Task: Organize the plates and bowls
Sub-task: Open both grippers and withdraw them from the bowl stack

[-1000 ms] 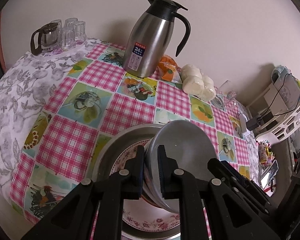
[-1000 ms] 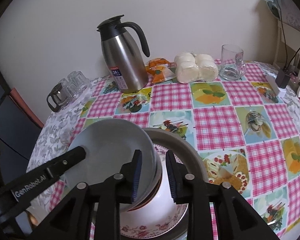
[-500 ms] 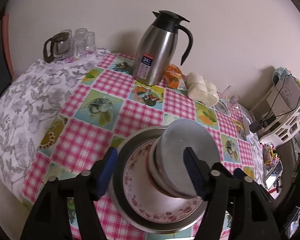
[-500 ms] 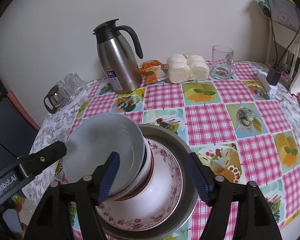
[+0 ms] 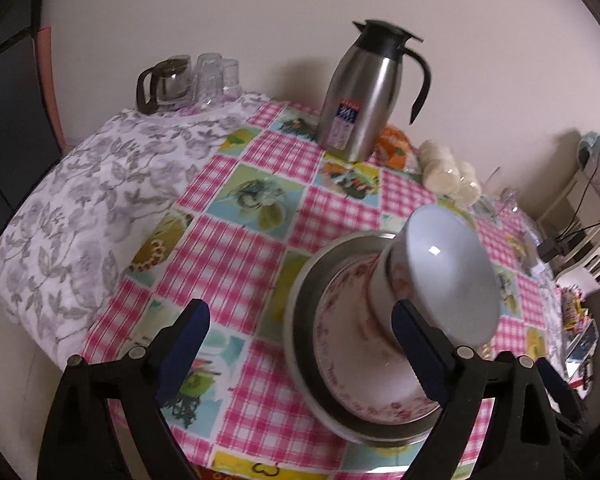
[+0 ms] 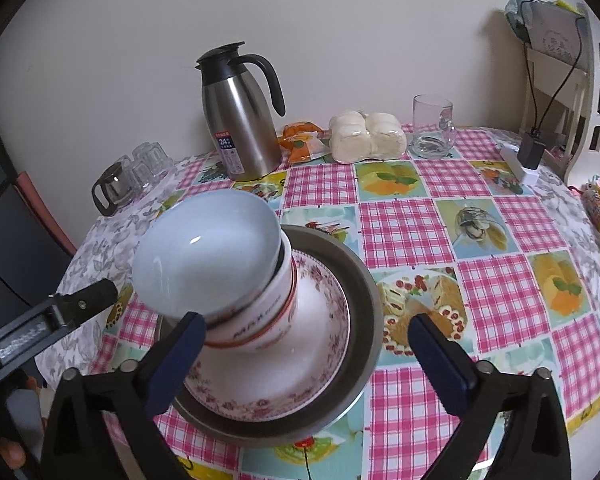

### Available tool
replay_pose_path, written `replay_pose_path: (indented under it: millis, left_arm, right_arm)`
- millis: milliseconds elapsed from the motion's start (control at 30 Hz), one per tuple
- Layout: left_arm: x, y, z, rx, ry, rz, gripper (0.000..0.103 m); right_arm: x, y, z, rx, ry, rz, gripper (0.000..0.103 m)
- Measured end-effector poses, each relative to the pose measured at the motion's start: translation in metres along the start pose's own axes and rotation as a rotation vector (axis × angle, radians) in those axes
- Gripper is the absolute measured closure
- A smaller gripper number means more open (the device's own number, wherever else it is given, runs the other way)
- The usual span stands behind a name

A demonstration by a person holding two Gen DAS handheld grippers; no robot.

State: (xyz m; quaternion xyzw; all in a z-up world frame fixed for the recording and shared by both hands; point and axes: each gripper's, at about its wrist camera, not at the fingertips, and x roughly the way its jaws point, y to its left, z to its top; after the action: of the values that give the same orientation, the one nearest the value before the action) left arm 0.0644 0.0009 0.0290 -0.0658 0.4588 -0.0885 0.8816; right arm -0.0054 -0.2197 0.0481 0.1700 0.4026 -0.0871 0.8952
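- Left wrist view: the left tongs (image 5: pixel 300 332) have just been opening and stand wide, holding nothing. The pale bowl (image 5: pixel 448 272) sits on the stacked bowls in the flowered plate (image 5: pixel 352 364). A bump from the near finger could tip the stack.
- Right wrist view: the right tongs (image 6: pixel 306 346) have just been opening too, wide, around the stack but not gripping it. The pale bowl (image 6: pixel 204 256) looks tilted. It might slide onto the worktop (image 6: pixel 440 232).

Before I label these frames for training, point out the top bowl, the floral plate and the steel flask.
top bowl (image 6: pixel 204 256), right wrist view, inner surface.
floral plate (image 6: pixel 320 320), right wrist view, white inner face.
steel flask (image 6: pixel 244 128), right wrist view, body.
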Motion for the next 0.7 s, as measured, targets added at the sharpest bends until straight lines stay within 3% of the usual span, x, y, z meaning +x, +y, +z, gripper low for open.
replay_pose_path:
  millis: [500, 700]
  left_arm:
    - [0.002, 0.002, -0.034, 0.084, 0.046, 0.054, 0.009]
    - [0.001, 0.0, -0.044, 0.135, 0.056, 0.113, 0.009]
  right_arm:
    - [0.0, -0.019, -0.037, 0.013, 0.024, -0.03, 0.0]
    - [-0.001, -0.017, -0.045, -0.004, 0.032, -0.039, 0.0]
